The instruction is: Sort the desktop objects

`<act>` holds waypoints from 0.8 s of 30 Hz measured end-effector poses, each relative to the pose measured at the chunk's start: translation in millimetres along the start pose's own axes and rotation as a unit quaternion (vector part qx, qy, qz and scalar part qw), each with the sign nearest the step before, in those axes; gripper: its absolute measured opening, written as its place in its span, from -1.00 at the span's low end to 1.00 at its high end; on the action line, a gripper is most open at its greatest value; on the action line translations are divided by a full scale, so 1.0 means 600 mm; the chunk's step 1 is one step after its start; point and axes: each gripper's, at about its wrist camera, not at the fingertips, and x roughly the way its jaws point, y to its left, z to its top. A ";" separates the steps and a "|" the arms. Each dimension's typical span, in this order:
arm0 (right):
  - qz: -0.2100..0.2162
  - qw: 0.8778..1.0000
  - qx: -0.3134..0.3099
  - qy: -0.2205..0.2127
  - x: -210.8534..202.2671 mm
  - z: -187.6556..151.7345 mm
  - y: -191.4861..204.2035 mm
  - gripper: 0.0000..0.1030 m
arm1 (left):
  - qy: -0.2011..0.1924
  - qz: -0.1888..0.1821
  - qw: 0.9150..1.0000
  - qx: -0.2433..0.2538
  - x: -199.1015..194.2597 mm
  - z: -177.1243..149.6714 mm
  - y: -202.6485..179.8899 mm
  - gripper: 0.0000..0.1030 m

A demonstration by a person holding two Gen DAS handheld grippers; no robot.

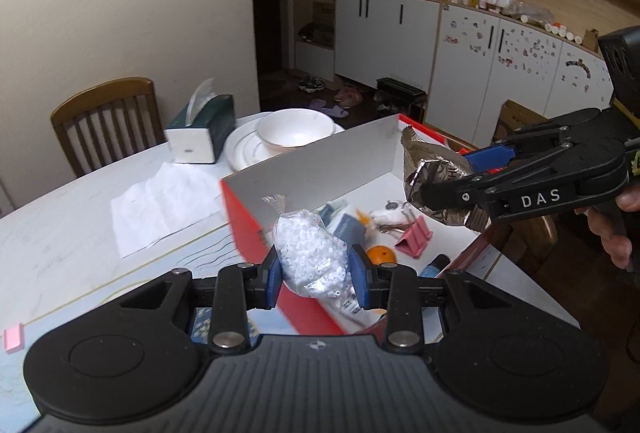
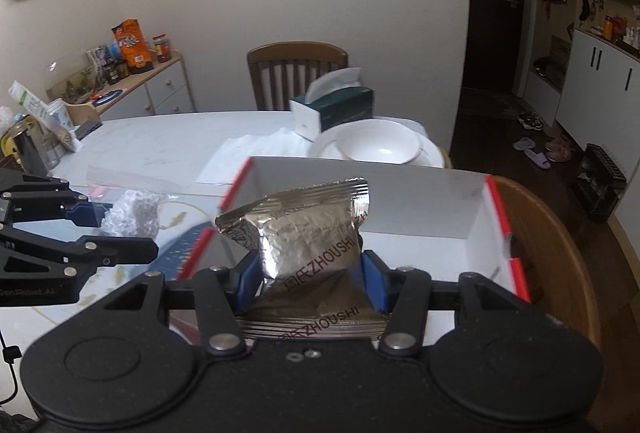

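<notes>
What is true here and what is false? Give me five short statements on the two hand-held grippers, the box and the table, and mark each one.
1. The left hand-held gripper is shut on a clear bag of white beads. True.
2. The right hand-held gripper holds an orange. False: it is shut on a silver foil packet; the orange lies in the red box.
3. The red box is empty. False: it holds a pink binder clip, the orange and other small things.
4. A white bowl sits on a plate beyond the box. True.
5. The tissue box lies inside the red box. False: it stands on the table.
</notes>
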 end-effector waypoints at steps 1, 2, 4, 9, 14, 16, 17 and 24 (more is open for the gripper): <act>-0.003 1.000 0.001 0.001 0.002 -0.001 -0.009 0.01 | 0.002 -0.001 1.000 0.005 0.008 0.004 -0.006 -0.35; -0.007 1.000 0.003 0.003 0.003 -0.002 -0.018 0.01 | 0.004 -0.003 1.000 0.009 0.017 0.008 -0.012 -0.35; -0.013 1.000 0.006 0.008 0.009 -0.003 -0.035 0.01 | 0.009 -0.009 1.000 0.017 0.035 0.014 -0.022 -0.35; -0.027 0.999 0.008 0.020 0.028 -0.008 -0.070 0.01 | 0.025 -0.023 0.999 0.037 0.081 0.029 -0.050 -0.35; -0.035 0.999 0.012 0.038 0.060 -0.014 -0.094 0.01 | 0.049 -0.038 0.997 0.045 0.126 0.037 -0.062 -0.35; -0.036 0.998 0.008 0.043 0.072 -0.014 -0.098 0.01 | 0.059 -0.042 0.996 0.053 0.142 0.039 -0.068 -0.35; -0.035 0.998 0.005 0.046 0.077 -0.014 -0.099 0.01 | 0.065 -0.043 0.995 0.057 0.150 0.040 -0.070 -0.35; -0.030 0.997 -0.020 0.069 0.111 -0.015 -0.098 0.01 | 0.112 -0.059 0.990 0.056 0.202 0.041 -0.067 -0.35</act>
